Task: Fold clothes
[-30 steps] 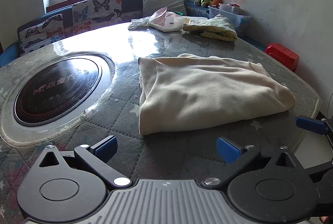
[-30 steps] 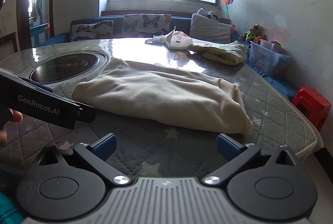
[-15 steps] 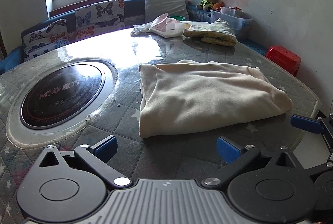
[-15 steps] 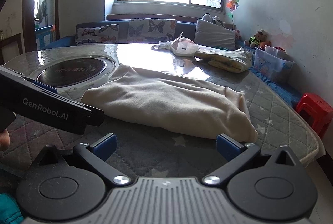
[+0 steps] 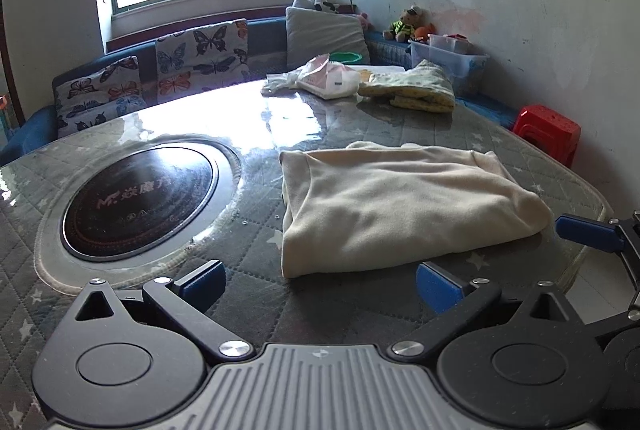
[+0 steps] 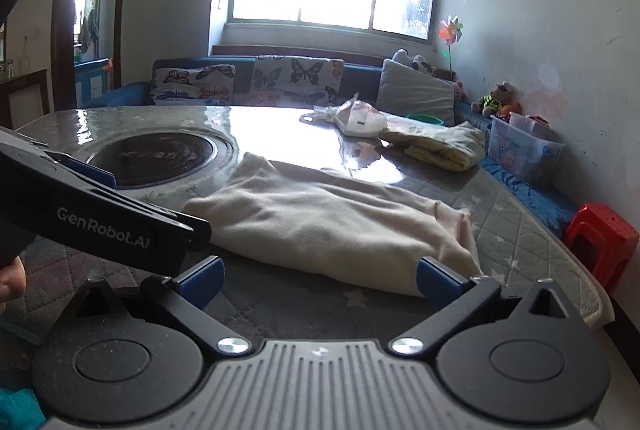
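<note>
A cream garment (image 5: 396,202) lies folded flat on the quilted table (image 5: 248,294); it also shows in the right wrist view (image 6: 332,222). My left gripper (image 5: 320,284) is open and empty, just short of the garment's near edge. My right gripper (image 6: 320,280) is open and empty, close to the garment's near right edge. The right gripper's blue fingertip (image 5: 588,232) shows at the right of the left wrist view. The left gripper's body (image 6: 92,226) crosses the left of the right wrist view.
A round black hotplate (image 5: 140,202) is set in the table at the left. A folded yellow cloth (image 5: 412,90) and a plastic bag (image 5: 324,78) lie at the far side. A red stool (image 5: 548,134) stands past the right edge. A sofa with cushions (image 5: 200,58) runs behind.
Both grippers have drawn back and risen a little from the garment, so it looks smaller and lower in both views. The garment has not moved. Both stay open.
</note>
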A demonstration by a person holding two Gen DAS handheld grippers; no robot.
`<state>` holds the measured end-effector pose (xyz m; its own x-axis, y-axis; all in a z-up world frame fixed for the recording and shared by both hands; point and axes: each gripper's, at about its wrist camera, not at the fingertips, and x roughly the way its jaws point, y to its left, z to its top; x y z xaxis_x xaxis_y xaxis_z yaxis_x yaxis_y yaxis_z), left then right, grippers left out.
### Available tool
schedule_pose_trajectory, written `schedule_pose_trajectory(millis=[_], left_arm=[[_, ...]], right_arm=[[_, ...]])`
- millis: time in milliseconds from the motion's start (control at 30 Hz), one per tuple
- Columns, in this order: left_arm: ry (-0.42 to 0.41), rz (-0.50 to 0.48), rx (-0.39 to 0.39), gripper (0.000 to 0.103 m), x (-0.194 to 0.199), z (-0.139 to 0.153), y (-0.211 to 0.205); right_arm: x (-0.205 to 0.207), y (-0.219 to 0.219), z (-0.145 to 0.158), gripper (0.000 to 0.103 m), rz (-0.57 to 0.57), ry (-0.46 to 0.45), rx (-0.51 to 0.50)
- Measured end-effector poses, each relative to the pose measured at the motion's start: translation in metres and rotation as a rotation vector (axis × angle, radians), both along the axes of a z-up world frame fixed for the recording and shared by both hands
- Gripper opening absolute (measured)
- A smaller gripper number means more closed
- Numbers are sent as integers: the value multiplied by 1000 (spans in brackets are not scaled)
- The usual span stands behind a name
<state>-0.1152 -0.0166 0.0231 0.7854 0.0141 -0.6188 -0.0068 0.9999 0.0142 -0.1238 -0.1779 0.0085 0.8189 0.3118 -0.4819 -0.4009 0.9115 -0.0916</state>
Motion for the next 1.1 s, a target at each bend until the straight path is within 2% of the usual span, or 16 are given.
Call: schedule_pose_trajectory(millis=[333,767,1100], left_arm=[[-33,26,25,103,0,11,9],[24,81,1,103,22,-8,32],[23,177,-2,103,36,-7,71]], right_arm=[[5,12,11,103,25,-15,-4],[32,30,-3,103,58,49,-12],[62,61,-1,103,133,74,-15]])
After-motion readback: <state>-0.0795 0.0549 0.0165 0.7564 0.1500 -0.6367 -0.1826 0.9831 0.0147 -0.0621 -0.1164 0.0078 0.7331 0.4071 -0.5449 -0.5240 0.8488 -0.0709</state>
